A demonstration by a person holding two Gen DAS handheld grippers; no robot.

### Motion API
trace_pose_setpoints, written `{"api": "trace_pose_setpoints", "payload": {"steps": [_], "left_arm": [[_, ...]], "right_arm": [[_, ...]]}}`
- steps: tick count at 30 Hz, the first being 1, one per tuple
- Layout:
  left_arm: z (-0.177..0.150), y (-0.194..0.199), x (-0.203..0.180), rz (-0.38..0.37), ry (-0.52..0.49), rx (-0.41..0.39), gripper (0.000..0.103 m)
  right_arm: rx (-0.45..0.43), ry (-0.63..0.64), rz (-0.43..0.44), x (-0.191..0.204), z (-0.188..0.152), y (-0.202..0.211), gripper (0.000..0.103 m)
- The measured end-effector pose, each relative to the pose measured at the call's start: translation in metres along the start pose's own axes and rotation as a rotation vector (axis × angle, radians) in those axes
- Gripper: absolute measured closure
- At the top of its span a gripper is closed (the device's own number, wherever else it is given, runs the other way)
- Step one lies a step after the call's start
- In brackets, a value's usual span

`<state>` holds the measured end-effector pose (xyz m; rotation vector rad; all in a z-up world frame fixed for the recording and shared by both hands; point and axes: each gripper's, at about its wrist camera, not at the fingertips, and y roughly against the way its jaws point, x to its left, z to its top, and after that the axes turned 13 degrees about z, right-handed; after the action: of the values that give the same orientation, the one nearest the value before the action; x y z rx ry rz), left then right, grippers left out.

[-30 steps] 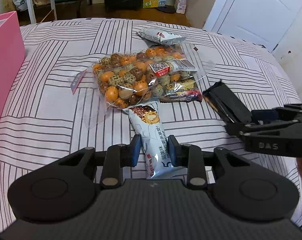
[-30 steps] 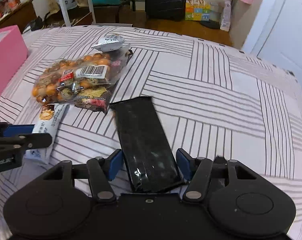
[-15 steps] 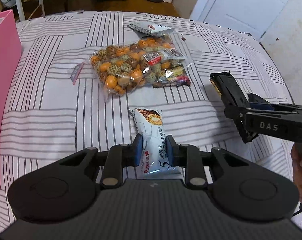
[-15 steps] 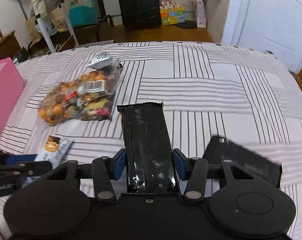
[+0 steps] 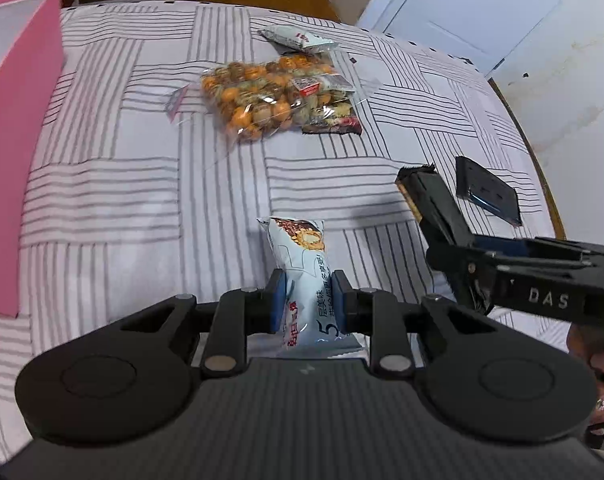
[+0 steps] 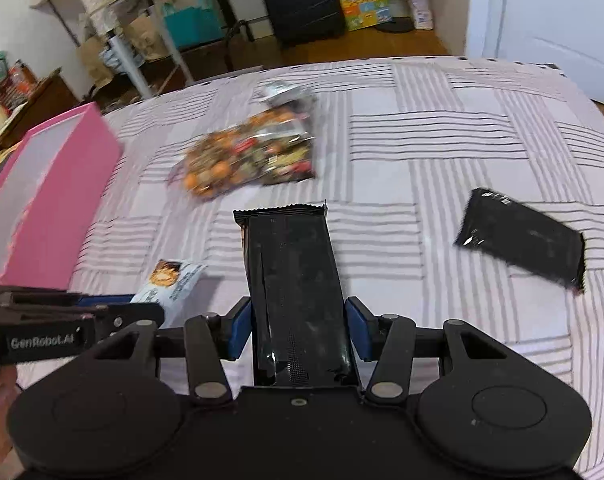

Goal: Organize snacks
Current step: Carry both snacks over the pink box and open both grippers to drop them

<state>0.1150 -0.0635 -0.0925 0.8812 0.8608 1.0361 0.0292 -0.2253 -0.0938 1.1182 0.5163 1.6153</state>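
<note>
Soft, even indoor light is falling throughout; motion blur is smearing the clear candy bag (image 6: 246, 156) in the right wrist view; fisheye distortion is bending the edges.

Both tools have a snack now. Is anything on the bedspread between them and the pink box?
Nothing visible. The pale blue snack packet and the black snack bar are both held off the striped bedspread, and the stretch toward the pink box shows only bare cloth.
</note>
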Motion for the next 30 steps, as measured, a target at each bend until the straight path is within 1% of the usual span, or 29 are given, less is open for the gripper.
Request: {"api": "trace_pose_setpoints", "payload": {"steps": [5, 9, 16, 22, 26, 30], "left_arm": [[-0.012, 0.026, 0.024, -0.016, 0.005, 0.005, 0.08], [-0.019, 0.049, 0.046, -0.04, 0.02, 0.01, 0.08], [-0.023, 0.095, 0.085, -0.021, 0.04, -0.06, 0.08], [-0.015, 0.129, 0.127, 0.034, 0.06, -0.13, 0.08], [-0.004, 0.148, 0.158, 0.11, 0.061, -0.166, 0.08], [0.007, 0.155, 0.187, 0.185, 0.073, -0.184, 0.08]], "right_arm": [[0.043, 0.028, 0.073, 0.03, -0.01, 0.013, 0.048], [0.061, 0.104, 0.112, 0.066, -0.015, 0.021, 0.048], [0.041, 0.236, 0.19, 0.127, -0.009, 0.031, 0.048], [0.006, 0.321, 0.236, 0.175, 0.01, 0.022, 0.048], [0.018, 0.357, 0.263, 0.206, 0.027, 0.001, 0.048], [0.038, 0.413, 0.273, 0.24, 0.042, -0.026, 0.048]]}}
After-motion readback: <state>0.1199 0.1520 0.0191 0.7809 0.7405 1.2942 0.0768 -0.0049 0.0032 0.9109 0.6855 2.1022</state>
